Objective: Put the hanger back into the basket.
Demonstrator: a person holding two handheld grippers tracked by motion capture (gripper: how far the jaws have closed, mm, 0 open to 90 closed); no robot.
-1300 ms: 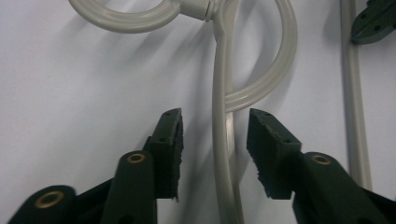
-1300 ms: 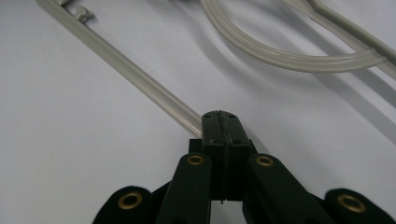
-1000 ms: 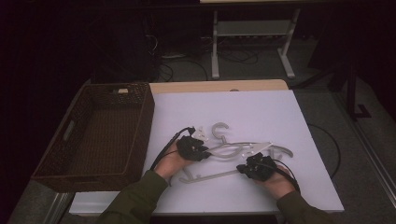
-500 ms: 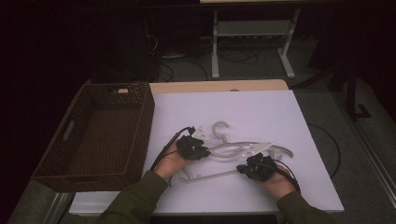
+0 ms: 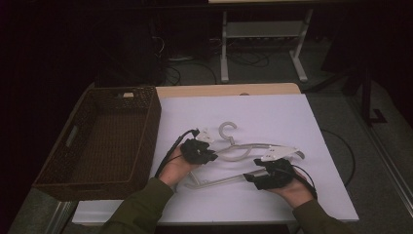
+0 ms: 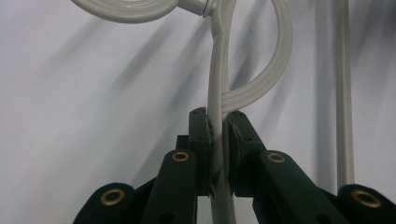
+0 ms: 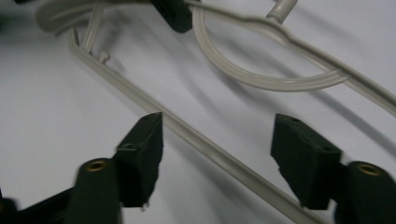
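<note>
A pale, translucent plastic hanger (image 5: 263,146) lies flat on the white table (image 5: 272,112), its hook (image 5: 227,130) pointing away from me. My left gripper (image 5: 208,156) is shut on the hanger's left arm; in the left gripper view the pads (image 6: 201,135) pinch the thin arm (image 6: 218,84) just below the neck. My right gripper (image 5: 252,177) sits at the hanger's bottom bar. Its jaws have just been opening: in the right gripper view they (image 7: 219,140) stand wide apart, with the bar (image 7: 187,135) running between them and neither pad pressing on it.
A dark woven basket (image 5: 97,181) stands on the table's left side, close to my left forearm. A cable (image 5: 168,153) trails from the left gripper toward the basket. White tabletop lies free beyond the hanger and to its right.
</note>
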